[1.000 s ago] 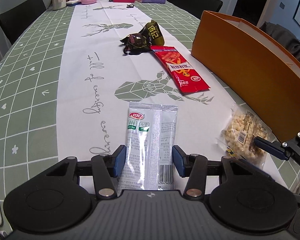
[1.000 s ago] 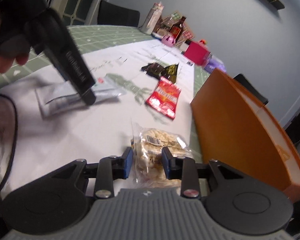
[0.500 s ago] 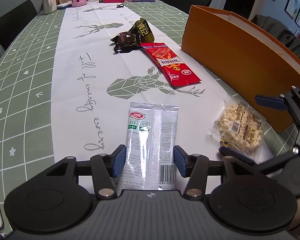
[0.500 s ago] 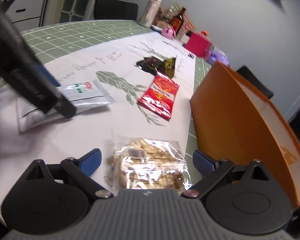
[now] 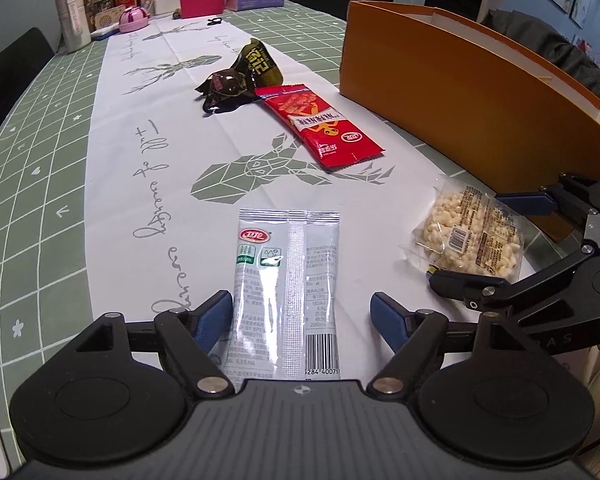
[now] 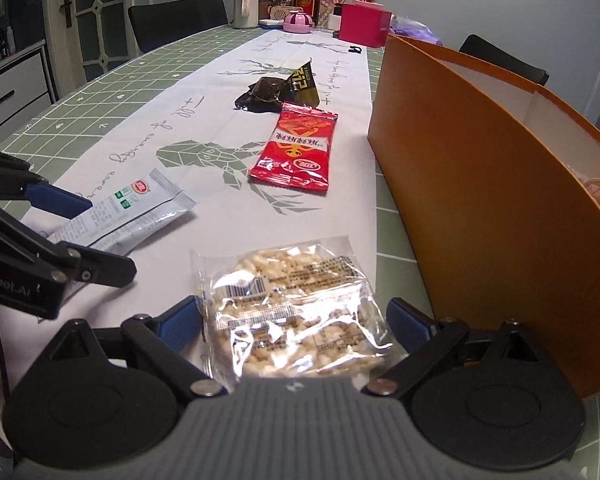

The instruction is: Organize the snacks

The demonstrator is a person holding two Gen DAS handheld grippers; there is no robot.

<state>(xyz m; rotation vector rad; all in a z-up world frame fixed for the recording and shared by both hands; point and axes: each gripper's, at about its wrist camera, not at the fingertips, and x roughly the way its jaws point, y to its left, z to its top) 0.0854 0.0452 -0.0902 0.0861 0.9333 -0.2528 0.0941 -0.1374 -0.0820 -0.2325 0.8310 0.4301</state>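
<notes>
Our left gripper [image 5: 302, 316] stands wide around the near end of the white packet [image 5: 287, 284], pads clear of it. Our right gripper [image 6: 294, 322] is spread wide around the puffed-rice bag [image 6: 296, 312]. Both lie on the table [image 5: 28, 152]; the orange box [image 6: 480, 184] sits just right of the bag.

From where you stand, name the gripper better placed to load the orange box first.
Right. The right gripper is open around the clear puffed-snack bag, right beside the orange box. The left gripper straddles the silver packet, farther from the box.
</notes>
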